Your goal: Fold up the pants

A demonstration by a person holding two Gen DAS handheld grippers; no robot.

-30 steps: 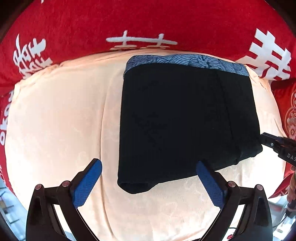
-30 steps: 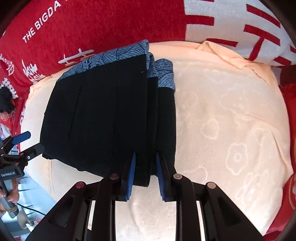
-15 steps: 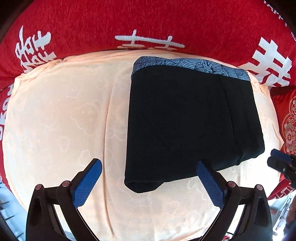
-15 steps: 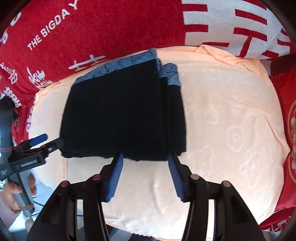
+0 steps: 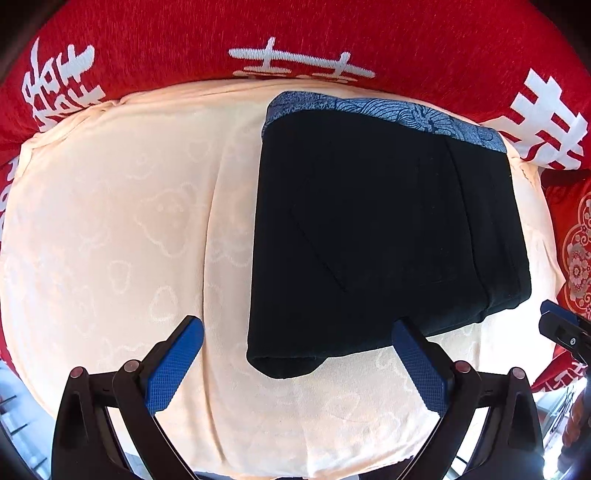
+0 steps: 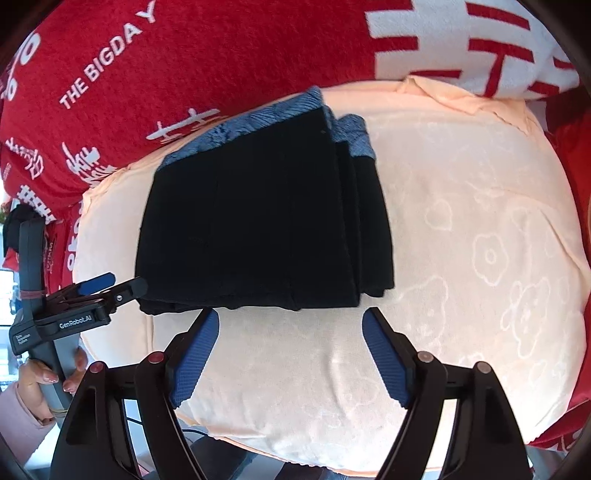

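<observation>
Black pants (image 5: 384,229) lie folded into a compact rectangle on a pale peach cloth (image 5: 122,229), blue patterned waistband (image 5: 384,110) at the far edge, next to a red blanket (image 5: 295,33) with white lettering. Left gripper (image 5: 297,363) hangs above the near edge of the fold, blue-padded fingers (image 5: 173,365) spread wide, nothing between them. Right gripper (image 6: 290,356) sits just short of the pants' near edge; its jaws have just been opening, now well apart, empty, pads off the fabric. A hand (image 6: 48,376) in a pink sleeve holds the left gripper's handle.
</observation>
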